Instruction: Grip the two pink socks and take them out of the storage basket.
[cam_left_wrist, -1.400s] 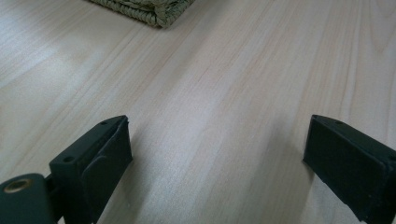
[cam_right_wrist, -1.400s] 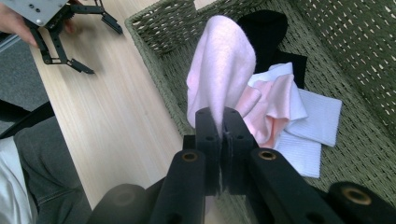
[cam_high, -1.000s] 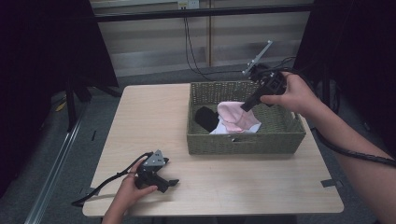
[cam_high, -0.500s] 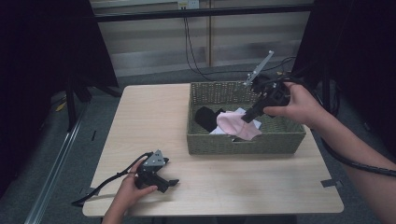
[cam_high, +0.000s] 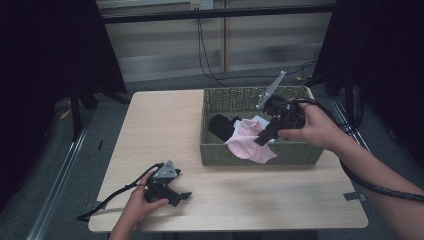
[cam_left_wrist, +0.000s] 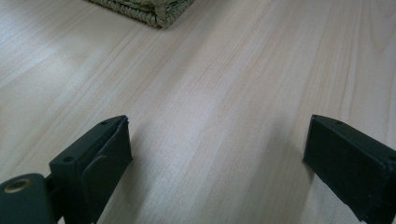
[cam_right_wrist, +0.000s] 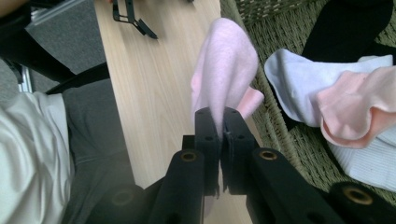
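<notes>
R gripper (cam_high: 261, 140) was held over the front edge of the woven olive-green rectangular basket (cam_high: 260, 155), jaws pressed together on a soft pale-pink fabric sock (cam_high: 247, 145). The sock hung from the jaws and draped across the basket's front rim, partly inside, partly outside over the wall. In the right gripper view the same pink sock (cam_right_wrist: 224, 70) rose out of the closed jaws, w/ the light wooden table (cam_right_wrist: 159, 93) below it. R hand (cam_high: 312, 127) wrapped the gripper body from the right, forearm coming in from the lower right corner, wrist bent so the jaws pointed down and toward the table's left. Inside the basket lay a black fabric sock (cam_high: 221, 126) at the left, plus a white fabric sock (cam_right_wrist: 303, 88) and another pink piece (cam_right_wrist: 355, 107) beside it.

L gripper (cam_high: 172, 192) rested on the table near the front left edge, well apart from the basket, jaws spread wide w/ nothing between them. L hand (cam_high: 142, 197) gripped it from behind, forearm entering from the bottom.
</notes>
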